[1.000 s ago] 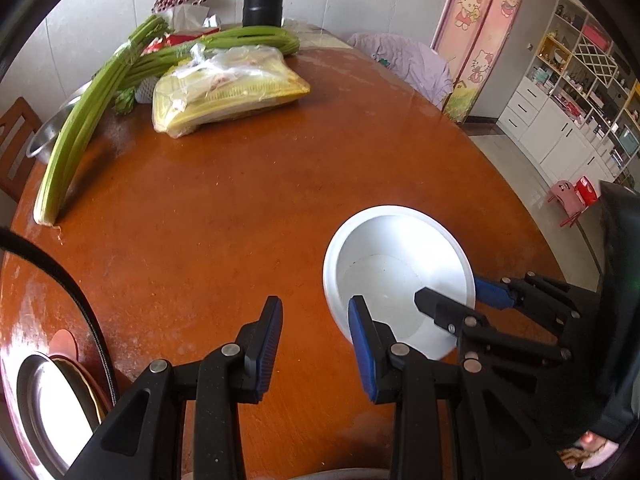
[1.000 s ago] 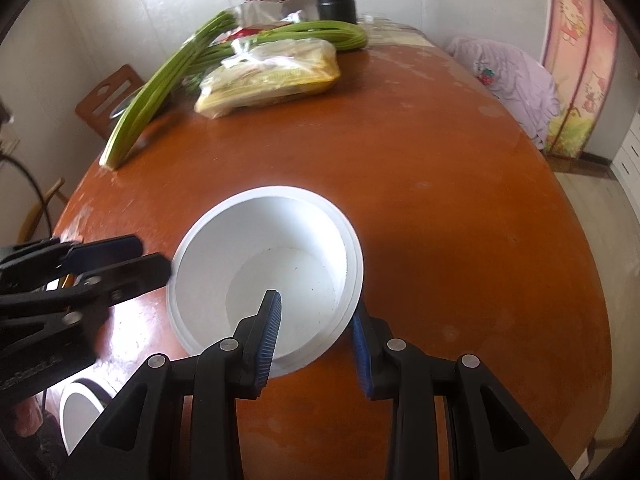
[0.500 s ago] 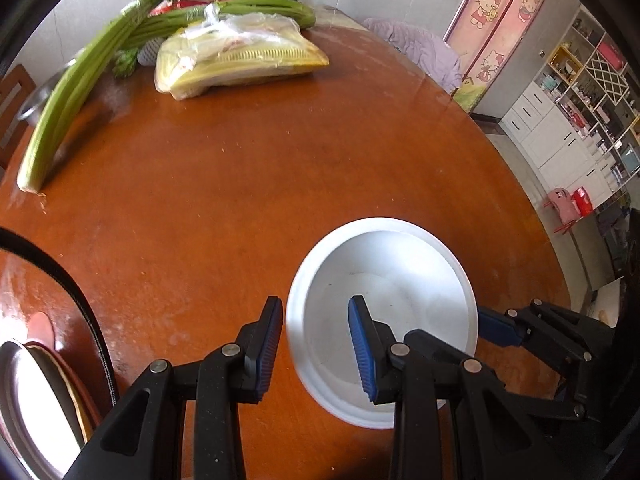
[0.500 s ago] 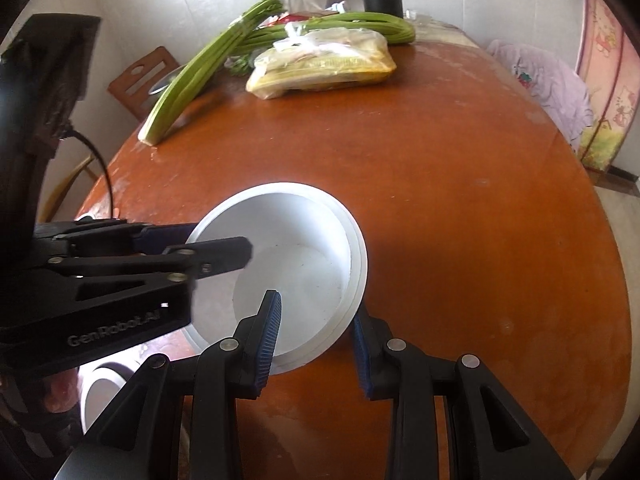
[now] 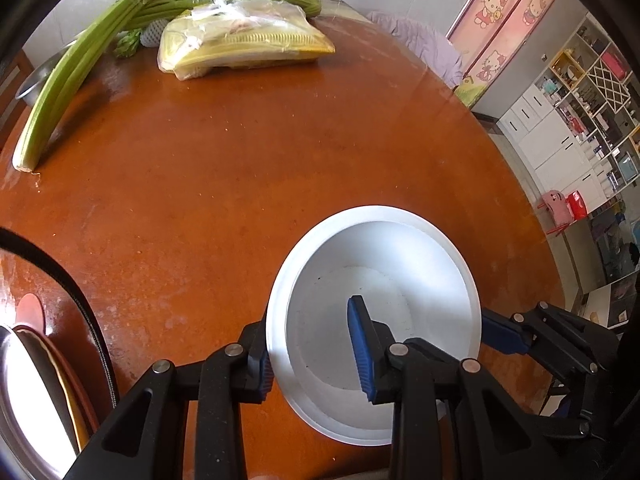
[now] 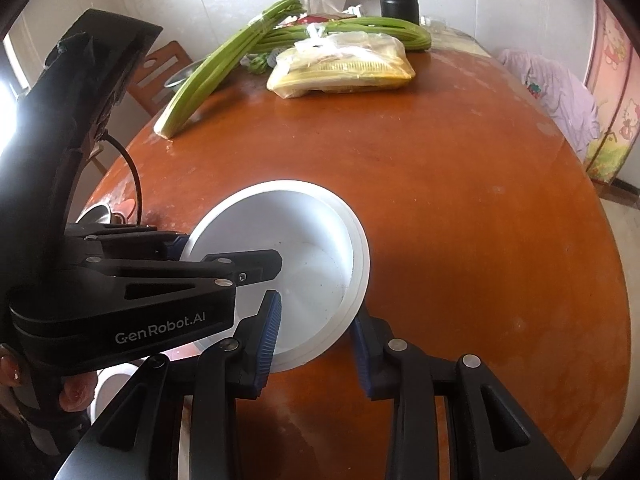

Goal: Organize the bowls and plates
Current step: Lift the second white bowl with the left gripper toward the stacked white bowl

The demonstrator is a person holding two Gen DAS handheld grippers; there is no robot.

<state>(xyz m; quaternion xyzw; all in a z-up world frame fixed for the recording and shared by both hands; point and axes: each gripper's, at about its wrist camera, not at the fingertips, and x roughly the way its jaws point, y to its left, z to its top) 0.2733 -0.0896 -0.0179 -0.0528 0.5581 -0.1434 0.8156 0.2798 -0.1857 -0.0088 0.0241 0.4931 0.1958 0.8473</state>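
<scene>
The white, round, deep plastic bowl [image 5: 380, 280] was recorded sitting on the round, reddish-brown wooden worktop [image 5: 240, 160], near its close edge, with both claws at its rim. The right claw [image 6: 316, 340] was noted clamped on the near rim: one blue-padded finger inside the bowl, the other outside, the wall pinched between them. The left claw [image 5: 308, 344] was seen straddling the bowl's left rim, one finger outside the wall and one inside over the bowl floor. Its jaws were narrow, but whether the pads pressed on the wall could not be told.

The governing relation was judged to be this: the bowl lay directly ahead of and below both claws, and, being round, offered no long axis. The right claw alone was seen to grip.

A stack of dishes [image 5: 32, 400], a metal plate among them, was noted at the worktop's left edge, beyond the left claw. This was taken as the likely destination, putting the left hand nearer to it.
</scene>
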